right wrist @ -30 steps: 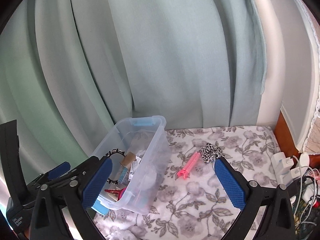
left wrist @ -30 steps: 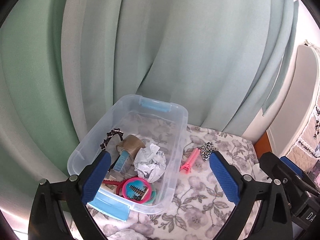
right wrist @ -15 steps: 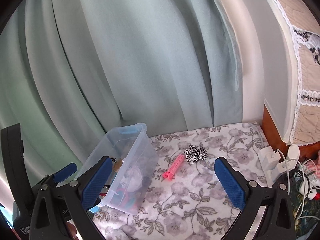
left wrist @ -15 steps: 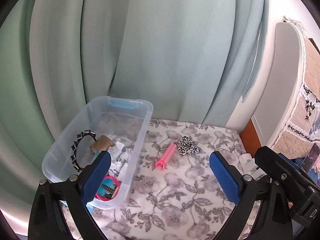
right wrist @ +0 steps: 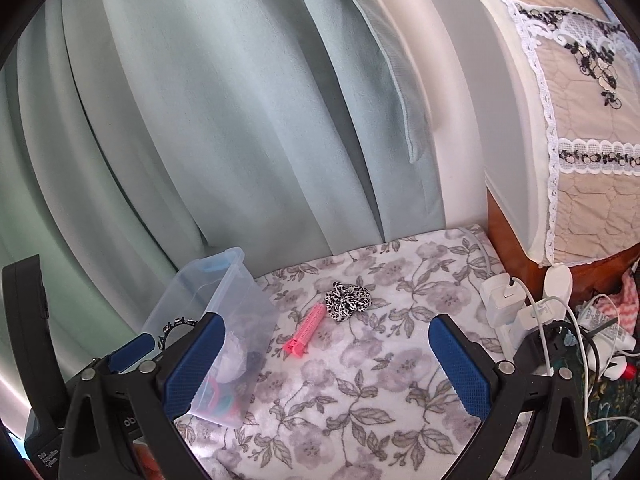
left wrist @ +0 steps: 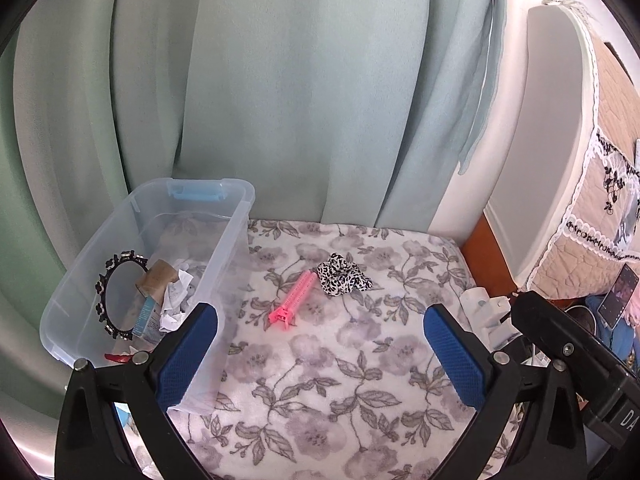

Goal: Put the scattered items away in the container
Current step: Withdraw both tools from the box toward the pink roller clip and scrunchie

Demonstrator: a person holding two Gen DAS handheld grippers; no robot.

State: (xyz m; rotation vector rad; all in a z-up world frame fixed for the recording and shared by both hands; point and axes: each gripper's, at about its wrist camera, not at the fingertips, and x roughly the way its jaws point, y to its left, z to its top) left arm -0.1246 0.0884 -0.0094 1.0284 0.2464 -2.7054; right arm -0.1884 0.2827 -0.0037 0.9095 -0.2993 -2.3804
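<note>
A clear plastic bin [left wrist: 224, 256] [right wrist: 224, 280] with blue latches stands at the left on a floral blanket [left wrist: 360, 360]. It holds a black beaded headband [left wrist: 105, 292], a cardboard roll [left wrist: 158, 278], crumpled paper and other small items. A pink hair clip [left wrist: 296, 296] [right wrist: 306, 330] and a leopard-print scrunchie [left wrist: 342, 278] [right wrist: 346, 300] lie on the blanket right of the bin. My left gripper [left wrist: 320, 356] is open and empty, near the bin's front right corner. My right gripper [right wrist: 326, 360] is open and empty, in front of the clip.
Pale green curtains [left wrist: 280, 100] hang behind the blanket. A white headboard with a quilted cover [right wrist: 580, 140] stands at the right. White chargers and cables [right wrist: 520, 300] sit at the blanket's right edge, beside clutter.
Both grippers have swung right, away from over the bin, and now face the clip and scrunchie. Both stay open and empty.
</note>
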